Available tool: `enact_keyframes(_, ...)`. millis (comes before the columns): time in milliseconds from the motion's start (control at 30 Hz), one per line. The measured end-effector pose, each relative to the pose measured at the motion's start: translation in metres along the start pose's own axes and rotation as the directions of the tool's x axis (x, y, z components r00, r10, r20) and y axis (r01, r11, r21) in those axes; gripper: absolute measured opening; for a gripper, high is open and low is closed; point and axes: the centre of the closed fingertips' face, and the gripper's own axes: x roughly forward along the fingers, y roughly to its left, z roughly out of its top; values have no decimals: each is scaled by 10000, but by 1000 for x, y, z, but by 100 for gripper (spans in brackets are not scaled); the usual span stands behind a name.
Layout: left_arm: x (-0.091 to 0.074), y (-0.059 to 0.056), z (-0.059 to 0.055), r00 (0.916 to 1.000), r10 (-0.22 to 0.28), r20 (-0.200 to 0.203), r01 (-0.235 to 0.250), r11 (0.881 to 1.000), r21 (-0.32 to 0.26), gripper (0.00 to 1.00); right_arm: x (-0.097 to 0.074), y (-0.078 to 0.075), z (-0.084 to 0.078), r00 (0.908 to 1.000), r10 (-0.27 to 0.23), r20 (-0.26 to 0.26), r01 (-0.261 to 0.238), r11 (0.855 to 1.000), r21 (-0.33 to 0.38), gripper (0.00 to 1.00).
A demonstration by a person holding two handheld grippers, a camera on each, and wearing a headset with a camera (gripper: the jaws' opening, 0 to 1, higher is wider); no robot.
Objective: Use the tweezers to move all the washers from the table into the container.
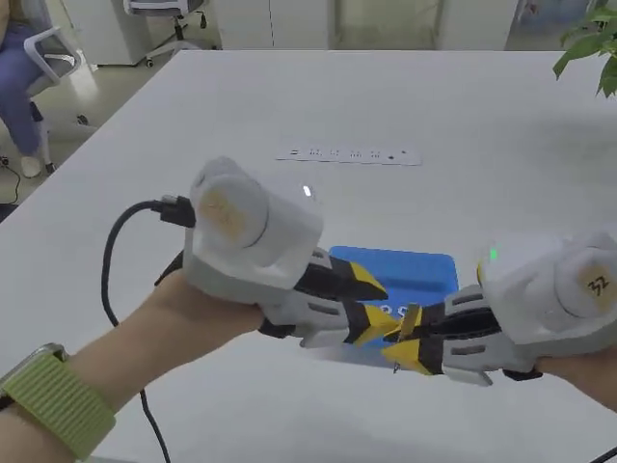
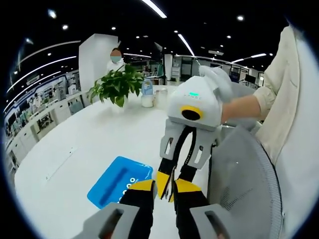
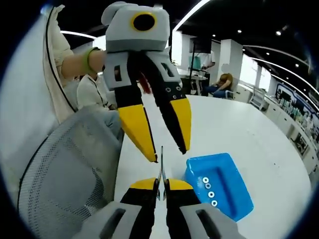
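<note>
Thin metal tweezers (image 3: 161,167) stand clamped in the right gripper (image 3: 161,186), tips together and empty, just below the spread-jawed left gripper (image 3: 168,152), which crowds them. 4 white ring washers (image 3: 209,191) lie in the blue plastic tray (image 3: 234,199); specks along a far white strip (image 1: 349,154) on the white table (image 1: 463,96) may be leftovers.

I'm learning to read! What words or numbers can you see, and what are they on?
"32", faintly: sticker on the right hand-held gripper.
"R S": tray, rest hidden.
Label on the left hand-held gripper: blurred.
Marks on the white strip: too small.
</note>
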Motion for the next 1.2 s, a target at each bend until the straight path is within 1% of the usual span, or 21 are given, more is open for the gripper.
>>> enact_keyframes(33,1,-1,-1,10000,-36,-67,37,10000,71,10,1,2,-3,9998,91,-182,-93,9999,-126,3)
enact_keyframes(67,2,-4,-4,9994,-137,-323,148,9993,354,9,2,2,-5,9994,152,-317,-159,9996,-228,3)
enact_keyframes(133,6,-7,-8,9980,-125,-614,162,9980,612,9,5,6,-11,9963,354,-784,-395,9979,-515,3)
enact_keyframes(167,7,-8,-9,9980,-121,-626,160,9980,615,9,6,7,-15,9935,419,-1061,-498,9961,-732,3)
enact_keyframes(233,8,-9,-9,9978,-167,-634,204,9981,581,9,9,9,-20,9897,448,-1356,-578,9940,-933,3)
enact_keyframes(300,9,-11,-10,9975,-243,-659,280,9981,555,6,11,10,-21,9884,456,-1446,-596,9938,-944,3)
enact_keyframes(367,10,-14,-17,9944,-416,-972,476,9970,605,0,11,9,-23,9873,447,-1522,-594,9939,-932,3)
enact_keyframes(400,9,-15,-19,9924,-501,-1128,585,9957,723,0,11,8,-24,9870,434,-1546,-579,9943,-901,3)
enact_keyframes(433,10,-14,-21,9916,-411,-1230,527,9943,927,0,11,8,-26,9860,428,-1610,-582,9940,-923,3)
enact_keyframes(467,9,-15,-23,9901,-410,-1342,544,9937,982,0,10,8,-29,9851,404,-1670,-567,9940,-937,3)
enact_keyframes(533,9,-14,-25,9890,-381,-1428,550,9916,1169,0,9,8,-32,9849,397,-1682,-554,9944,-898,3)
enact_keyframes(600,10,-14,-28,9872,-479,-1521,646,9922,1067,0,9,10,-34,9860,384,-1625,-521,9954,-808,4)
enact_keyframes(667,11,-13,-32,9860,-453,-1603,638,9916,1126,0,10,10,-37,9870,355,-1571,-476,9961,-745,4)
enact_keyframes(767,15,-16,-40,9812,-537,-1853,750,9911,1103,0,12,13,-43,9871,319,-1568,-426,9970,-652,5)
enact_keyframes(867,18,-19,-45,9775,-631,-2014,873,9897,1138,0,15,17,-48,9862,356,-1619,-460,9971,-609,5)
enact_keyframes(933,19,-20,-49,9739,-619,-2183,904,9883,1232,0,18,18,-52,9847,291,-1719,-403,9972,-623,6)
enact_keyframes(1033,18,-19,-55,9678,-594,-2446,941,9867,1328,0,20,20,-57,9842,247,-1753,-339,9982,-493,11)
enact_keyframes(1067,17,-18,-55,9696,-612,-2370,945,9868,1317,0,19,21,-58,9852,223,-1701,-300,9986,-431,13)
enact_keyframes(1100,16,-17,-55,9690,-656,-2384,956,9886,1167,0,19,21,-59,9857,199,-1673,-261,9990,-350,14)
enact_keyframes(1200,14,-14,-57,9699,-666,-2342,930,9903,1033,0,17,23,-64,9878,97,-1551,-90,9999,50,18)
